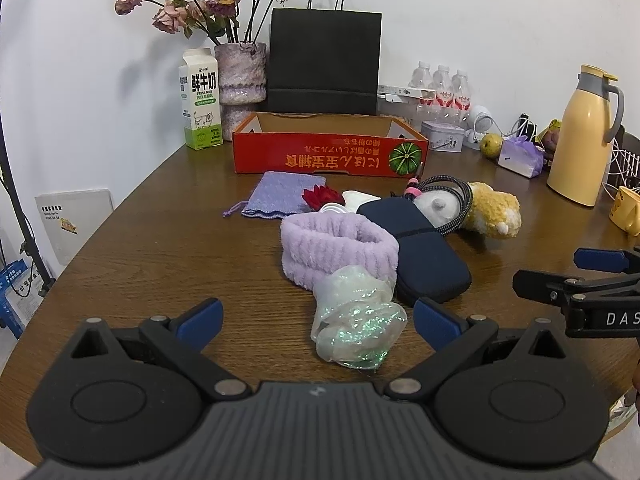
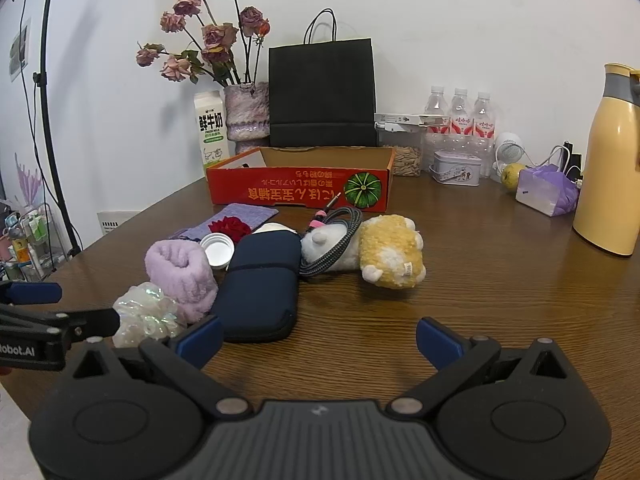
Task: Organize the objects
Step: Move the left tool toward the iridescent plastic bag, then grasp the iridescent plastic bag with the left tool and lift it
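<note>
A heap of small objects lies mid-table: an iridescent scrunchie (image 1: 356, 320) (image 2: 146, 314), a lilac headband (image 1: 336, 246) (image 2: 182, 270), a navy pouch (image 1: 420, 252) (image 2: 260, 284), a yellow plush hamster (image 1: 494, 210) (image 2: 394, 250) under a coiled cable (image 1: 460, 196) (image 2: 334, 242), a lilac drawstring bag (image 1: 282, 194) (image 2: 240, 218), a red flower (image 1: 320, 196) (image 2: 232, 226) and a white lid (image 2: 217, 249). An open red cardboard box (image 1: 330, 154) (image 2: 298, 190) stands behind them. My left gripper (image 1: 318, 320) is open around the scrunchie. My right gripper (image 2: 320, 338) is open and empty near the pouch.
At the back stand a milk carton (image 1: 200, 100), a vase of dried roses (image 1: 240, 76), a black paper bag (image 1: 324, 60), water bottles (image 1: 442, 88), a tin (image 1: 442, 136) and a yellow thermos (image 1: 582, 136) (image 2: 612, 164). A yellow mug (image 1: 626, 210) sits at the right edge.
</note>
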### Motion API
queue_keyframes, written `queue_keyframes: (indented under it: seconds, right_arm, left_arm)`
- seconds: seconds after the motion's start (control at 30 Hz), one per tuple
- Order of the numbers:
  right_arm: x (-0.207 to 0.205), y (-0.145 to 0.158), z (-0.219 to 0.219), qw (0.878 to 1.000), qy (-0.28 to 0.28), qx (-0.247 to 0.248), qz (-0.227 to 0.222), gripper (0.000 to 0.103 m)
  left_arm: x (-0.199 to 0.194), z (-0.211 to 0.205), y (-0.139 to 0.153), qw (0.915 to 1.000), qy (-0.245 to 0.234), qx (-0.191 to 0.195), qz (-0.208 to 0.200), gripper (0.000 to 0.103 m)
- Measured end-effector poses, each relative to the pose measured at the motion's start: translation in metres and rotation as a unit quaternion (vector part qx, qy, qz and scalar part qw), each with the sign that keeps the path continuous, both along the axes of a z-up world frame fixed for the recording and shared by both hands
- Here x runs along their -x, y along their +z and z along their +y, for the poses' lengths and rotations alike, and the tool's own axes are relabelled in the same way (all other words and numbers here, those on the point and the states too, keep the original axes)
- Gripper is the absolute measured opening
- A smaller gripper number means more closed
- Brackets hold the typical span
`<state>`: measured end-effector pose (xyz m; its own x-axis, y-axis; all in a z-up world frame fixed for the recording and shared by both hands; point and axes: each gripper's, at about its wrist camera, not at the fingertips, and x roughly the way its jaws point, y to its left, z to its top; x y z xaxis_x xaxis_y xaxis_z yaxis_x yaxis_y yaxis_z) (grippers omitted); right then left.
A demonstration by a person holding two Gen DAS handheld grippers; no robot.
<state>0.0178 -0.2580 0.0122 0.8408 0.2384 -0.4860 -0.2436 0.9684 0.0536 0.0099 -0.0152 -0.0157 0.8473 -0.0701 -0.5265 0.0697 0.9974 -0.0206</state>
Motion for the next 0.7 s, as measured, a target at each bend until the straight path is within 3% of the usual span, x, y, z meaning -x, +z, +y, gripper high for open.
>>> queue_keyframes:
  seconds: [0.27,0.6,0.7]
  right_arm:
    - [-0.004,-0.003,-0.004,1.000,0.004,0.005,0.001,0.103]
    - [-0.012,-0.010,-0.013,1.000,0.003,0.000,0.007,0.103]
    - [-0.015,-0.012,-0.017,1.000,0.002,-0.002,0.009,0.103]
  left_arm:
    - [-0.006,-0.009,-0.007,0.9999,0.000,0.006,0.008,0.103]
    - [-0.024,-0.029,-0.023,0.9989,0.042,-0.014,0.015,0.103]
    - [-0.029,-0.033,-0.025,0.9987,0.047,-0.016,0.012,0.098]
